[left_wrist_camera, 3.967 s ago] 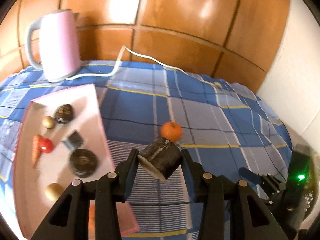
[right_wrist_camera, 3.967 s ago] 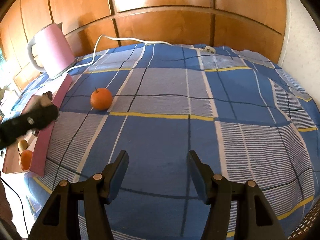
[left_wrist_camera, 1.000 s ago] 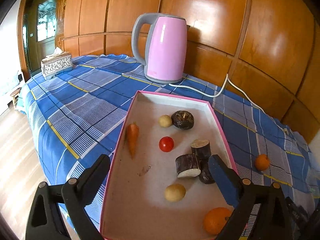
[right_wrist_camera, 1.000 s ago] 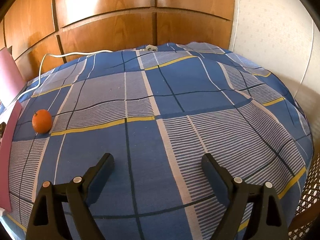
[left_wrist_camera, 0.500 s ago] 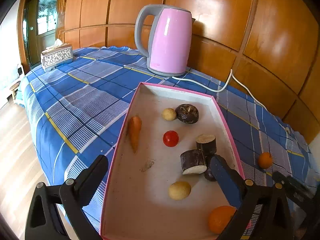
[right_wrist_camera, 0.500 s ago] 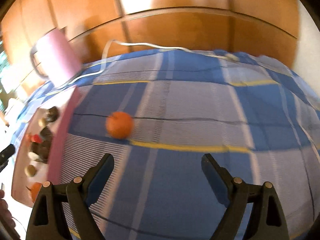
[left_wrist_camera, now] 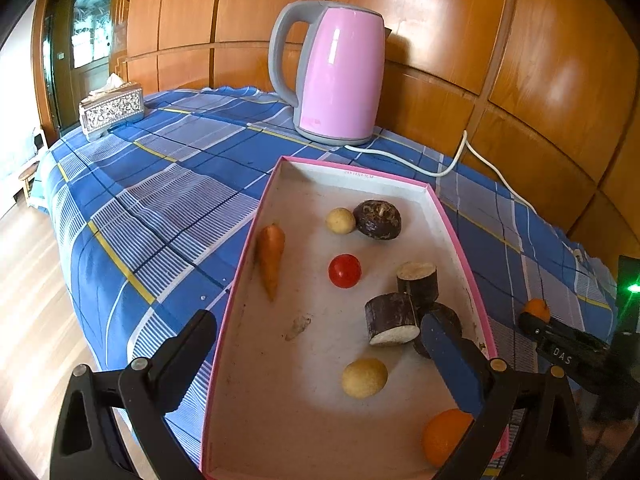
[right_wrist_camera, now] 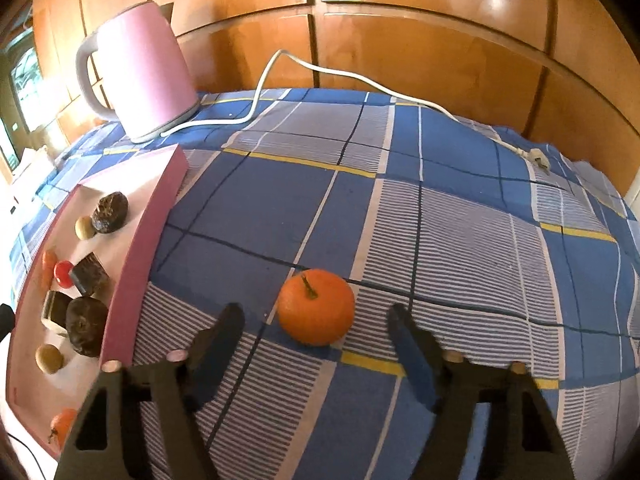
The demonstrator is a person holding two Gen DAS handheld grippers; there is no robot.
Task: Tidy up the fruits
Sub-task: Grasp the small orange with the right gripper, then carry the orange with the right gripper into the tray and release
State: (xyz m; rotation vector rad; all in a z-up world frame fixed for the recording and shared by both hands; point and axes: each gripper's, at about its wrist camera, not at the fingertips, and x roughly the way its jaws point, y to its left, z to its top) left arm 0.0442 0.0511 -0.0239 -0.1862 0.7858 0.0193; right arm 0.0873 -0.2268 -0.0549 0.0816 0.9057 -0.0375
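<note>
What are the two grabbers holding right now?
Nothing. The left gripper is open above the pink tray. The right gripper is open too, with the orange between its fingers, not squeezed.

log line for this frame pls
phase: reach for orange | left gripper: open, empty, over tray | right gripper: open, straddling loose orange on cloth | not gripped

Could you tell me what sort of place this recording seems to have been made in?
Most likely a room in a home: a table under a blue checked cloth against wood-panelled walls, with a pink electric kettle and a tissue box on it, beside a tray of fruit and vegetables.
</note>
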